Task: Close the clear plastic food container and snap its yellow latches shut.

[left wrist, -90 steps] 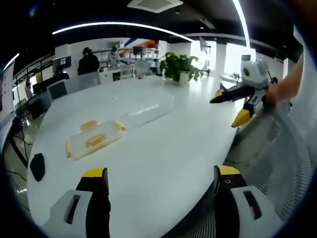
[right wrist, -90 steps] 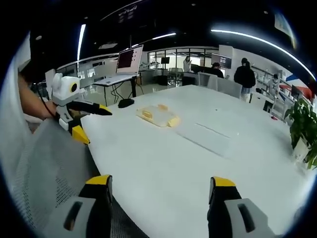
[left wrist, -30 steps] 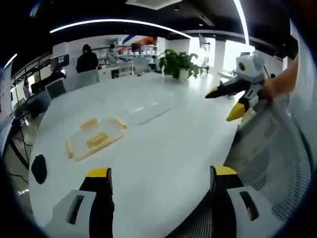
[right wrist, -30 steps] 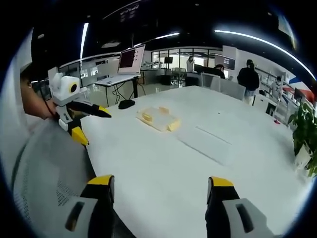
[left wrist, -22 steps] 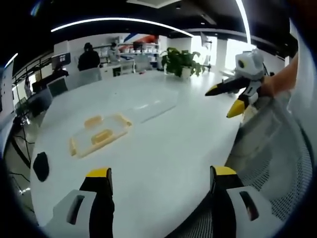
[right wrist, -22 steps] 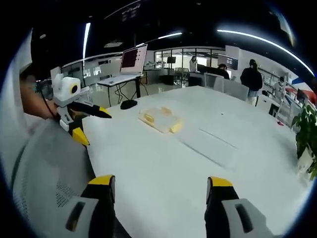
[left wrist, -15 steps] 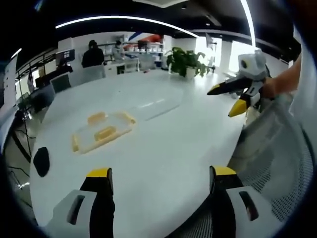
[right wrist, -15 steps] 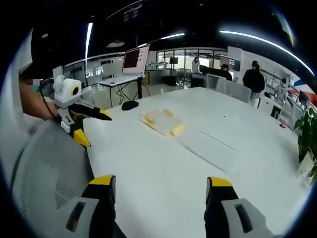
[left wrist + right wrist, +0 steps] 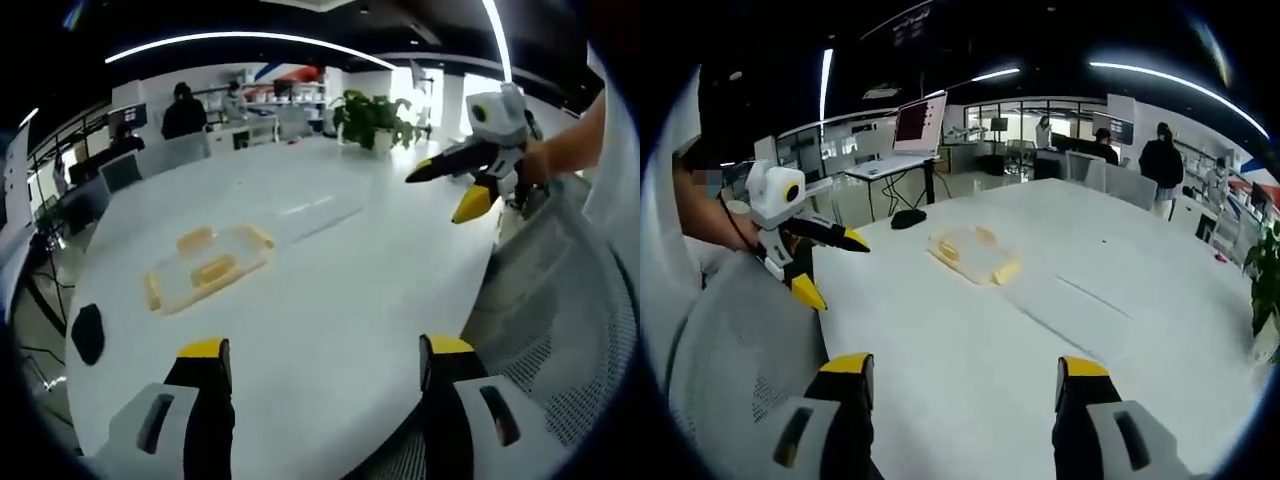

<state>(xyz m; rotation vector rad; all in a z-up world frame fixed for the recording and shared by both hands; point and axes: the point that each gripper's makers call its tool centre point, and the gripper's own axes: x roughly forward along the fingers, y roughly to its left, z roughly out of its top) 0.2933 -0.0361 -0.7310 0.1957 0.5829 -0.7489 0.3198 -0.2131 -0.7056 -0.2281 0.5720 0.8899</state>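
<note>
Both grippers have drifted slightly; the container has not moved. Left gripper [image 9: 320, 365] and right gripper [image 9: 960, 375] hover over the desk's [image 9: 350, 280] near edge, fingers apart and empty. At 10 o'clock in the left gripper view, the clear container [image 9: 207, 268] lies open with yellow latches [image 9: 196, 239], its clear lid [image 9: 310, 212] just beyond, wide bare desk around.

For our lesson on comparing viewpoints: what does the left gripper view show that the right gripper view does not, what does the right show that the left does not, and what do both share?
Left gripper view: the right tool, open, held by a hand; a large potted plant.

Right gripper view: the left tool, open, beside a mesh chair back; an open laptop on a desk.

Both: the white table, the clear container with yellow latches lying on it untouched, and a dark mouse.
</note>
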